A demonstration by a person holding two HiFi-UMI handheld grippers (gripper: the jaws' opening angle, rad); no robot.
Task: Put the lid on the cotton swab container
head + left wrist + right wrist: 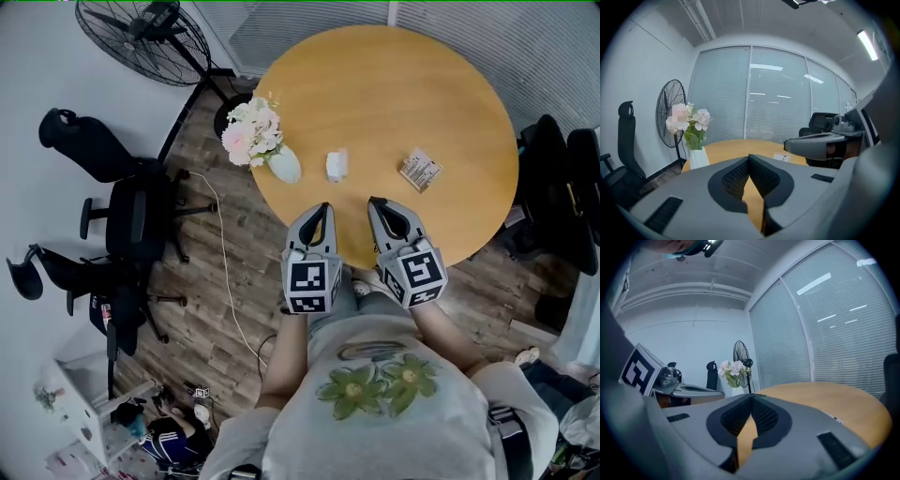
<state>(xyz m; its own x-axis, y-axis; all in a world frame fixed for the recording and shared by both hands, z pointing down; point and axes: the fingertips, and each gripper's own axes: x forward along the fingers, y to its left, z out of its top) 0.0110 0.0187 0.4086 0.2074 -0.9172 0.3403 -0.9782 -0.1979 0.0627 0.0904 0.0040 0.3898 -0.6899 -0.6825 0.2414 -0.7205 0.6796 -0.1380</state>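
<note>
A small white cotton swab container (pixel 337 166) lies on the round wooden table (pixel 394 84), near its front. To its right lies a flat square printed piece (pixel 421 170); I cannot tell whether it is the lid. It shows as a flat white piece (pixel 782 158) in the left gripper view. My left gripper (pixel 325 206) is shut and empty at the table's near edge, just short of the container. Beside it my right gripper (pixel 373 201) is shut and empty too, between the two items. Both gripper views show the jaws (pixel 749 157) (pixel 751 396) closed tip to tip.
A white vase of pink and white flowers (pixel 267 141) stands at the table's left edge. A floor fan (pixel 141 37) and black office chairs (pixel 122 216) stand on the left, more dark chairs (pixel 562 187) on the right. A cable (pixel 225 272) runs across the wooden floor.
</note>
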